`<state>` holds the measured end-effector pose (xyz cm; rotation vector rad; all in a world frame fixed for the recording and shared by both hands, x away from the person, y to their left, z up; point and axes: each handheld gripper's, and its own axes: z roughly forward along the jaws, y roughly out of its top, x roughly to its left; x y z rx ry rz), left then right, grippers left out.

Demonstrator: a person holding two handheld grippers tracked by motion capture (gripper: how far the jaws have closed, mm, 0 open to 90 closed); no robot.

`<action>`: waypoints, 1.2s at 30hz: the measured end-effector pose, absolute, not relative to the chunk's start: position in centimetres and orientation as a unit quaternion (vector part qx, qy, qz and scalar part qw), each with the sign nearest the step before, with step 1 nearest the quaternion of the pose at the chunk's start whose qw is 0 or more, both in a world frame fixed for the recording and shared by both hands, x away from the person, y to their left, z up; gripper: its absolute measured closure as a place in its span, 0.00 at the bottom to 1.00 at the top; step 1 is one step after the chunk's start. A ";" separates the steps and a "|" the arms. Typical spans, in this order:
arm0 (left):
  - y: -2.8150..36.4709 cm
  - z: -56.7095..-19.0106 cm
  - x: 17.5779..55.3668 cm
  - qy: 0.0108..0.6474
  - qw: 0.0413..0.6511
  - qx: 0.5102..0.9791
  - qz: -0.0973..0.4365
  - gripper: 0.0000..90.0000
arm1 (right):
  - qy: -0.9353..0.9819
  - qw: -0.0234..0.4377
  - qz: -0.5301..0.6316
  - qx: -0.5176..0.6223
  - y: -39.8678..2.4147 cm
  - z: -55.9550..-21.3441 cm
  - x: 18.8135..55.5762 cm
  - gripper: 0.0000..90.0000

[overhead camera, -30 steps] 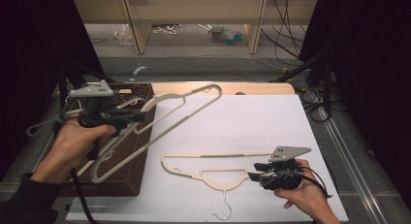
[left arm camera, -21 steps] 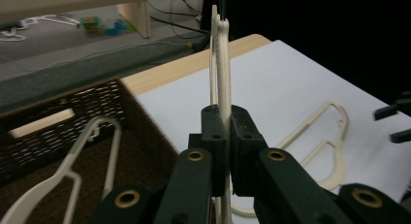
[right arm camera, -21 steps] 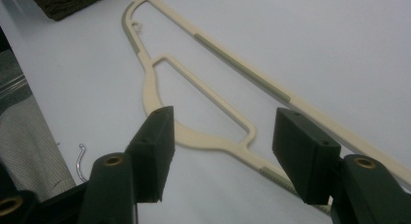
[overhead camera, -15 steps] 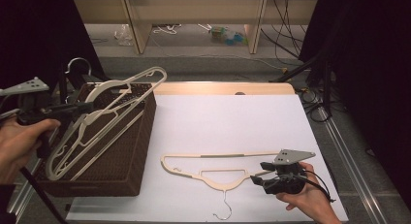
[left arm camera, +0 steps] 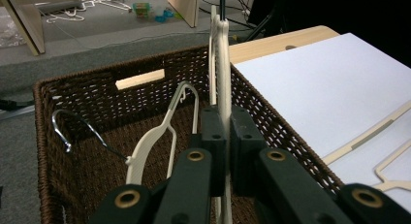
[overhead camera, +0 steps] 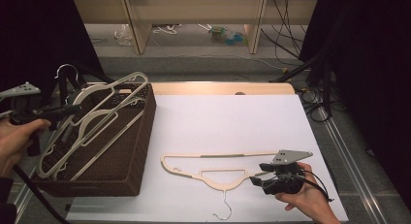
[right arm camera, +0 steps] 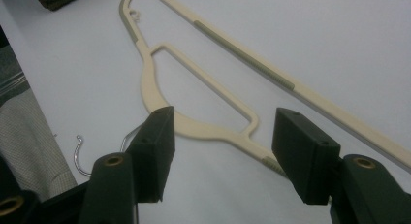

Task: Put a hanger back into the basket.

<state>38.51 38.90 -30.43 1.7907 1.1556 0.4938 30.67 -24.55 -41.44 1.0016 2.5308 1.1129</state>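
Note:
A cream plastic hanger (overhead camera: pixel 213 166) with a metal hook (overhead camera: pixel 223 212) lies flat on the white sheet (overhead camera: pixel 228 122). My right gripper (overhead camera: pixel 257 175) is open at its right shoulder; in the right gripper view the jaws stand either side of the hanger (right arm camera: pixel 203 122), gripper (right arm camera: pixel 224 129) low over it. My left gripper (overhead camera: pixel 72 109) is shut on a second cream hanger (overhead camera: pixel 127 80), held tilted above the brown wicker basket (overhead camera: pixel 131 151). In the left gripper view the gripper (left arm camera: pixel 227 132) pinches that hanger (left arm camera: pixel 222 64) edge-on. Another hanger (left arm camera: pixel 144 146) rests inside the basket.
The basket fills the table's left side, its far rim with a handle slot (left arm camera: pixel 140 79). A wooden table edge (overhead camera: pixel 218 88) borders the sheet at the back. Shelf legs (overhead camera: pixel 138 25) and cables (overhead camera: pixel 291 35) lie on the floor beyond.
My left gripper has carried its hanger leftward from the sheet's edge to over the basket and lowered it toward the hanger inside. The right gripper has stayed by the lying hanger.

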 end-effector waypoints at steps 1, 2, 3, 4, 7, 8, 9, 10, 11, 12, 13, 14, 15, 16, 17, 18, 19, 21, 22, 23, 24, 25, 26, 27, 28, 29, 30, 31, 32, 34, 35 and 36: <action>39.0 -30.6 38.6 0.470 0.461 0.726 0.199 0.96 | 0.856 0.101 0.377 0.339 -24.6 -41.4 30.7 0.47; 39.1 -31.0 38.8 0.470 0.462 0.726 0.196 0.96 | 0.855 0.102 0.379 0.340 -24.6 -41.5 30.7 0.47; 39.3 -31.1 38.9 0.470 0.459 0.728 0.195 0.96 | 0.855 0.101 0.379 0.340 -24.6 -41.5 30.7 0.47; 39.3 -31.4 39.0 0.471 0.462 0.727 0.192 0.96 | 0.855 0.099 0.379 0.341 -24.6 -41.5 30.7 0.47; 39.5 -32.2 39.1 0.466 0.457 0.736 0.182 0.96 | 0.855 0.099 0.378 0.341 -24.6 -41.5 30.7 0.47; 39.5 -32.4 39.1 0.465 0.457 0.737 0.178 0.96 | 0.855 0.100 0.378 0.340 -24.6 -41.5 30.7 0.47; 39.6 -32.5 39.1 0.466 0.453 0.739 0.177 0.96 | 0.856 0.102 0.378 0.339 -24.7 -41.5 30.7 0.47; 39.6 -32.7 39.1 0.466 0.460 0.735 0.174 0.96 | 0.855 0.101 0.376 0.342 -24.7 -41.5 30.7 0.47; 39.6 -32.8 39.1 0.466 0.461 0.736 0.172 0.96 | 0.855 0.103 0.377 0.341 -24.7 -41.6 30.8 0.47; 39.6 -32.9 39.3 0.466 0.460 0.736 0.172 0.96 | 0.855 0.103 0.377 0.341 -24.7 -41.6 30.8 0.47; 39.6 -33.0 39.4 0.471 0.458 0.734 0.171 0.96 | 0.855 0.103 0.377 0.341 -24.7 -41.6 30.8 0.47; 39.6 -33.2 39.6 0.473 0.454 0.736 0.167 0.96 | 0.855 0.103 0.378 0.341 -24.7 -41.6 30.8 0.47; 39.6 -33.4 39.8 0.475 0.452 0.737 0.163 0.96 | 0.854 0.103 0.378 0.341 -24.7 -41.6 30.8 0.46; 39.5 -33.7 40.0 0.478 0.447 0.739 0.160 0.96 | 0.854 0.103 0.378 0.342 -24.7 -41.6 30.8 0.46; 39.4 -34.1 40.3 0.480 0.446 0.739 0.154 0.96 | 0.854 0.101 0.378 0.344 -24.7 -41.6 30.8 0.46; 39.4 -34.6 40.6 0.483 0.439 0.744 0.144 0.96 | 0.854 0.103 0.377 0.343 -24.6 -41.6 30.8 0.45; 39.4 -35.2 40.8 0.486 0.428 0.749 0.141 0.96 | 0.855 0.099 0.376 0.344 -24.6 -41.6 30.7 0.45; 39.3 -36.2 41.2 0.494 0.419 0.750 0.135 0.96 | 0.856 0.101 0.379 0.338 -24.6 -41.6 30.8 0.45; 39.3 -36.9 41.5 0.499 0.408 0.753 0.129 0.96 | 0.856 0.101 0.377 0.337 -24.5 -41.6 30.8 0.44; 39.4 -37.2 41.6 0.500 0.402 0.757 0.128 0.96 | 0.855 0.105 0.378 0.339 -24.5 -41.7 30.8 0.43; 39.4 -37.6 41.7 0.506 0.407 0.750 0.126 0.96 | 0.855 0.103 0.377 0.340 -24.5 -41.6 30.7 0.42; 39.5 -38.0 41.7 0.510 0.403 0.750 0.124 0.96 | 0.855 0.102 0.378 0.341 -24.5 -41.6 30.7 0.42; 39.6 -38.2 41.7 0.513 0.395 0.752 0.128 0.96 | 0.855 0.105 0.378 0.339 -24.5 -41.6 30.8 0.41; 39.8 -38.4 41.7 0.515 0.388 0.753 0.131 0.96 | 0.854 0.107 0.378 0.340 -24.5 -41.6 30.8 0.40; 39.9 -38.7 41.6 0.519 0.387 0.751 0.132 0.95 | 0.854 0.108 0.378 0.340 -24.5 -41.6 30.8 0.39; 40.0 -39.0 41.6 0.521 0.385 0.750 0.134 0.95 | 0.853 0.110 0.379 0.341 -24.5 -41.6 30.8 0.36; 40.1 -39.5 41.6 0.525 0.382 0.748 0.139 0.95 | 0.852 0.112 0.381 0.342 -24.5 -41.6 30.8 0.34; 40.5 -39.6 41.6 0.519 0.358 0.764 0.137 0.94 | 0.850 0.111 0.382 0.344 -24.4 -41.6 30.8 0.33; 40.6 -39.9 41.6 0.522 0.345 0.769 0.134 0.94 | 0.850 0.112 0.384 0.343 -24.4 -41.6 30.8 0.32; 40.8 -40.5 41.6 0.529 0.340 0.765 0.139 0.93 | 0.846 0.116 0.388 0.345 -24.4 -41.6 30.8 0.28; 41.0 -40.5 41.6 0.531 0.341 0.763 0.138 0.93 | 0.845 0.111 0.388 0.350 -24.3 -41.5 30.8 0.27; 41.1 -40.6 41.6 0.534 0.344 0.760 0.138 0.93 | 0.845 0.111 0.389 0.350 -24.3 -41.5 30.8 0.27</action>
